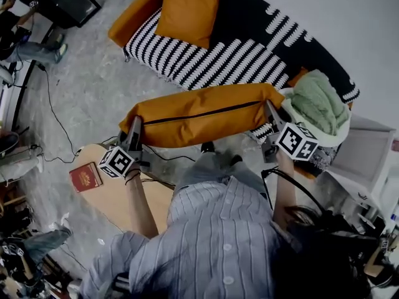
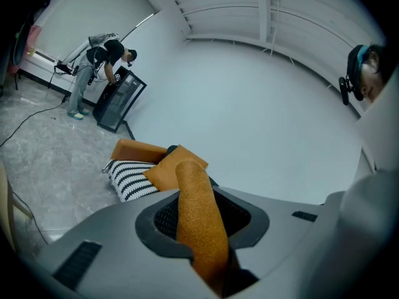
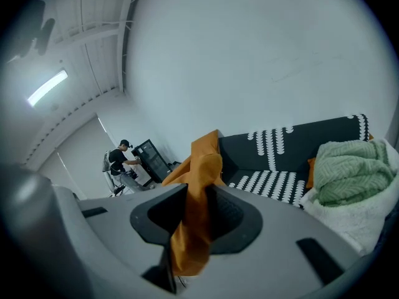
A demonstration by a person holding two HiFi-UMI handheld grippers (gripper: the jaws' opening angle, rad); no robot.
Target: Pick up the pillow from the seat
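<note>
A long orange pillow (image 1: 202, 114) with a dark zip line hangs in the air in front of the striped sofa seat (image 1: 206, 58), held lengthwise between both grippers. My left gripper (image 1: 133, 131) is shut on its left corner; the orange fabric (image 2: 198, 223) runs up between the jaws. My right gripper (image 1: 272, 118) is shut on the right corner, with a fold of orange cloth (image 3: 194, 210) pinched between the jaws. A second orange pillow (image 1: 189, 8) leans against the sofa back.
A light green knitted blanket (image 1: 319, 101) lies on white bedding at the sofa's right end. A wooden low table (image 1: 106, 185) with a red booklet (image 1: 85, 177) stands at my left. Cables (image 1: 53, 114) trail over the grey floor. A person (image 2: 100, 64) bends over a black cabinet (image 2: 120, 98).
</note>
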